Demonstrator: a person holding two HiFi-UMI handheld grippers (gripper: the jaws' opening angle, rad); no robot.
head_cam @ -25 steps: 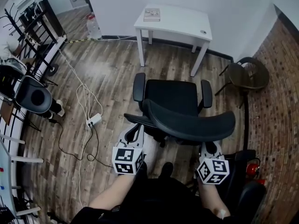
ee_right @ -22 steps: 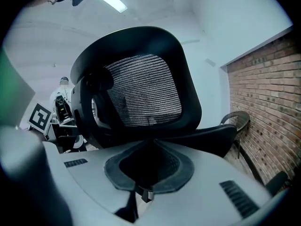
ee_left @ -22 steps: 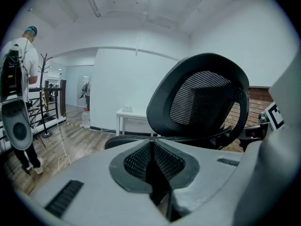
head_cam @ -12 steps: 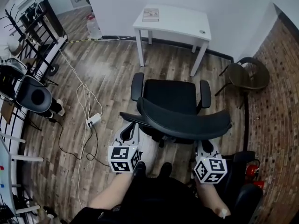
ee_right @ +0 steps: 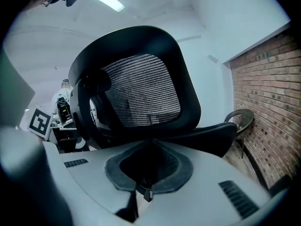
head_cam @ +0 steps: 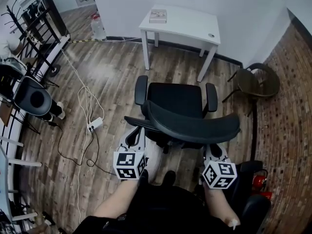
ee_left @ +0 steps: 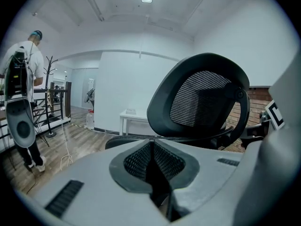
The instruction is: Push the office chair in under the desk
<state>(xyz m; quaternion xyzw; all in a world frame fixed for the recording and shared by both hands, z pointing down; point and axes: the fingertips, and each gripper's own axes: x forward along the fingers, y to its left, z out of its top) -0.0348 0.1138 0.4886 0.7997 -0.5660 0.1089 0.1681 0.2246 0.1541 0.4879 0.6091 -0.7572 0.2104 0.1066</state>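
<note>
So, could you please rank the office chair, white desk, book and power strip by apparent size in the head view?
1. office chair, though it is nearest the camera.
2. white desk.
3. book and power strip: they look about alike, so I won't rank them.

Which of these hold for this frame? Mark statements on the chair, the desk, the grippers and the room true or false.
1. The office chair stands on the floor short of the white desk, not under it. True.
2. Both grippers have their jaws wide open. False: the left gripper and the right gripper are both shut, with nothing between the jaws.
3. A flat, book-like item lies on the desk. True.
4. The brick wall runs along the left of the head view. False: the brick wall is on the right; cables and a power strip lie on the left.
5. Both grippers are behind the chair's backrest. True.
</note>
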